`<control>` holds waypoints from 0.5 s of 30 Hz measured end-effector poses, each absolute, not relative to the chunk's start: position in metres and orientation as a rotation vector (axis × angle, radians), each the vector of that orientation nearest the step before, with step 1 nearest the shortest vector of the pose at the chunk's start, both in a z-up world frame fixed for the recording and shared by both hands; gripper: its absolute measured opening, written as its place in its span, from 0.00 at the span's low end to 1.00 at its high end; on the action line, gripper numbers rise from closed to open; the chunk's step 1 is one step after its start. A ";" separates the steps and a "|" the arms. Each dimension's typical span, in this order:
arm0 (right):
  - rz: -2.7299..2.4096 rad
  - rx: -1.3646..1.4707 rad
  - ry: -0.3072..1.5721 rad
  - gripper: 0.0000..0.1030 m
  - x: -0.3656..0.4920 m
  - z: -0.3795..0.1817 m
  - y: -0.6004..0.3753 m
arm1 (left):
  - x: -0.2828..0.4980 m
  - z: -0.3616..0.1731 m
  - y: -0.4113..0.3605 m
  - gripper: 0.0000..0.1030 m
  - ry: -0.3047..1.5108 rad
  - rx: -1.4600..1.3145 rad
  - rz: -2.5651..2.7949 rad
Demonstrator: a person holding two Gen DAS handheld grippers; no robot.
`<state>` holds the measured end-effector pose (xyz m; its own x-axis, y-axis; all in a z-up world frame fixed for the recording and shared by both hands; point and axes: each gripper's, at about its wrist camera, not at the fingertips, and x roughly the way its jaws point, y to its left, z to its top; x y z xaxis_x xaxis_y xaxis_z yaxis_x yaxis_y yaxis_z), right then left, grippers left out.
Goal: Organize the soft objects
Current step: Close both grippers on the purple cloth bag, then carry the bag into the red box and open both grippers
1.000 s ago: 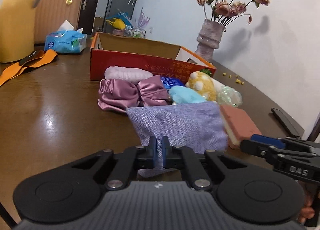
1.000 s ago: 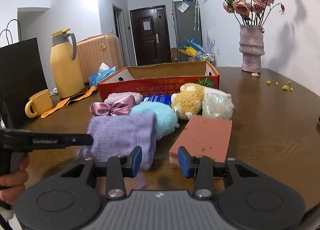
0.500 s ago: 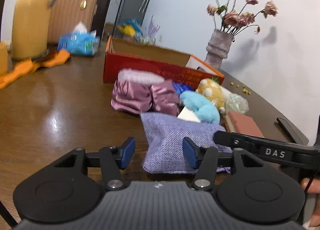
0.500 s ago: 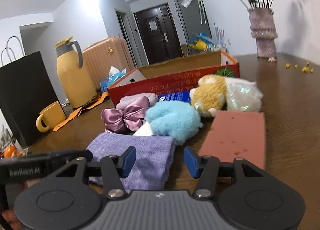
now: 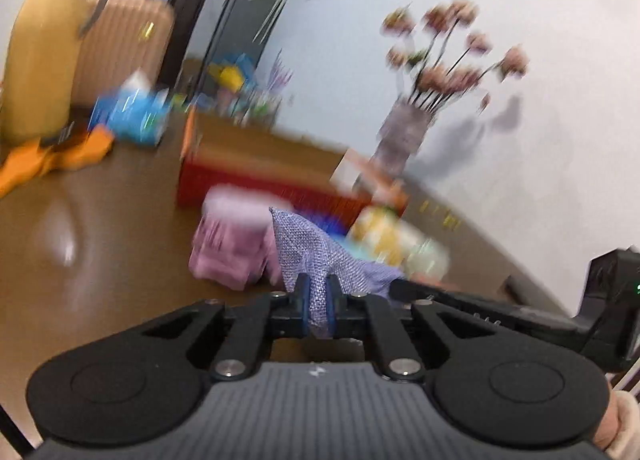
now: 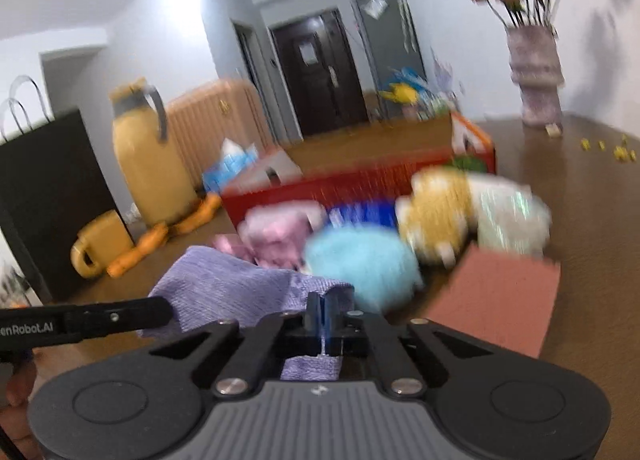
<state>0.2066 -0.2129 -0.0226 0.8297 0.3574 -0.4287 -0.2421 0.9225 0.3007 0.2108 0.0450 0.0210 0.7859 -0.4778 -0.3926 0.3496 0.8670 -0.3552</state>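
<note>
Both views are motion-blurred. My left gripper [image 5: 317,296] is shut on the purple woven cloth pouch [image 5: 308,248], which rises between its fingers. My right gripper [image 6: 325,314] is shut on the same pouch [image 6: 240,284] at its other edge. Behind it lie a pink satin bow [image 5: 228,256], a pale pink fluffy item [image 6: 280,228], a light blue plush [image 6: 360,260], a yellow plush [image 6: 436,216] and a salmon sponge block [image 6: 500,296]. A red cardboard box [image 6: 360,176] stands open behind them.
A yellow thermos [image 6: 148,164], yellow mug [image 6: 100,248], orange strap [image 6: 156,240], black paper bag [image 6: 44,196] and blue tissue pack [image 5: 132,116] are at the left. A vase of dried flowers [image 6: 536,72] stands at the back right. The table [image 5: 100,260] is brown wood.
Both grippers were open half a second ago and have shut on the purple pouch, one at each edge. The pouch has been lifted off the table and both cameras are moving fast.
</note>
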 end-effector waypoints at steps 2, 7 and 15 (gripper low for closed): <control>0.350 0.226 0.455 0.01 0.214 0.001 -0.213 | 0.227 0.048 0.044 0.08 0.447 -0.264 -0.465; 0.436 0.121 0.394 0.01 0.291 0.065 -0.210 | 0.318 0.103 0.037 0.08 0.415 -0.193 -0.417; 0.375 -0.011 0.613 0.01 0.522 0.080 -0.181 | 0.526 0.067 0.026 0.09 0.640 -0.146 -0.231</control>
